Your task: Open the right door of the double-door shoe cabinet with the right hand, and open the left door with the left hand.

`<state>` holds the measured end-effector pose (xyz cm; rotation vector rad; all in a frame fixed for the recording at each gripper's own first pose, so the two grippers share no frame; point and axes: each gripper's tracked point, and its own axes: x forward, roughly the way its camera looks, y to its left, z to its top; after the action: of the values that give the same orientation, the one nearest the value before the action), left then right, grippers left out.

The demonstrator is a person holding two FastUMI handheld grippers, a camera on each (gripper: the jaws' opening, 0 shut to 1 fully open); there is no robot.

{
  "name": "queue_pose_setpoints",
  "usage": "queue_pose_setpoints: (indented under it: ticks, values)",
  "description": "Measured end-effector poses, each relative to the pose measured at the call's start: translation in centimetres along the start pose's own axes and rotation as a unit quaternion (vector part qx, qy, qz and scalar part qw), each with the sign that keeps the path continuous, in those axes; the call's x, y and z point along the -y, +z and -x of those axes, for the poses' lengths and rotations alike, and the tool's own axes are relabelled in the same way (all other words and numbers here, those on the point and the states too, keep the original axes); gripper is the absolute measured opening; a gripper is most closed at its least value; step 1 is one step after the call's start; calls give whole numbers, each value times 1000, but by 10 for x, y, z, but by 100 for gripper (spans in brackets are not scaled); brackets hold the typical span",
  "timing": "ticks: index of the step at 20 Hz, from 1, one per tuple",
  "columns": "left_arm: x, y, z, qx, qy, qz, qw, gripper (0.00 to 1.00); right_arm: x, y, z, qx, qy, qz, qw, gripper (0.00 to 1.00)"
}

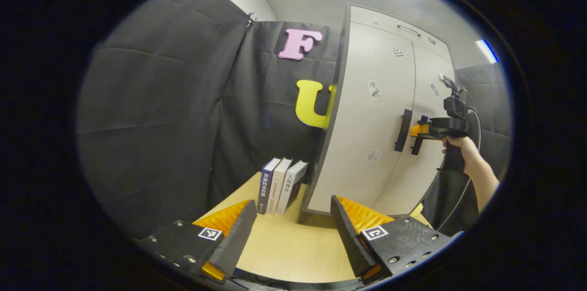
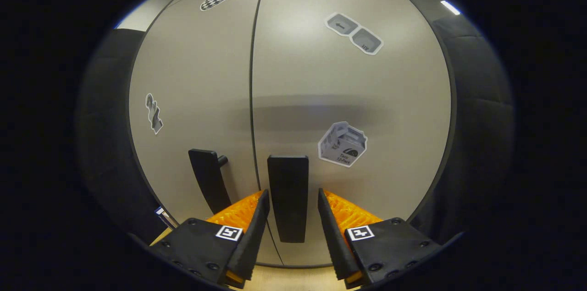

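A tall, pale grey double-door shoe cabinet (image 1: 367,112) stands on a light wooden tabletop (image 1: 293,249), both doors closed. Each door carries a black, upright bar handle beside the central seam.

In the right gripper view, the right gripper (image 2: 292,211) faces the doors head-on. The right door's black handle (image 2: 288,197) stands vertical between its two fingers, which are spread to either side with a gap visible on each, so they are parted and not yet pressing on it. The handle's long axis runs up and down, crossing the fingers' closing direction squarely. The left door's handle (image 2: 209,185) sits just across the seam (image 2: 251,98).

In the left gripper view, the left gripper (image 1: 293,229) hovers low over the tabletop, fingers wide apart and holding nothing. The cabinet lies ahead and to its right, and the left door's handle is up and well apart from it. Three upright books (image 1: 280,184) stand beside the cabinet's near corner. A person's hand (image 1: 461,146) holds the other gripper at the handles.

Judging from this, the right gripper is far nearer its handle; closing and pulling comes next.
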<state>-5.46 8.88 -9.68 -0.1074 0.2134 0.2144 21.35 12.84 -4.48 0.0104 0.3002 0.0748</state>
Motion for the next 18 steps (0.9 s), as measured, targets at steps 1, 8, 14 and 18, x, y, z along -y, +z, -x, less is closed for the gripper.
queue_pose_setpoints:
  ticks: [1,8,14,18]
  values:
    - [0,-1,0,-2,-1,-1,1000,94,1,-1,1,-5,-2,-6,1000,57]
    - [4,-3,3,-10,-18,-8,1000,94,-2,0,0,11,10,-16,1000,28]
    - [16,-11,11,-16,-30,2,999,92,-3,-2,3,19,33,-6,999,6]
    - [14,-13,20,-16,-25,9,1000,92,-3,-2,8,24,41,-1,999,5]
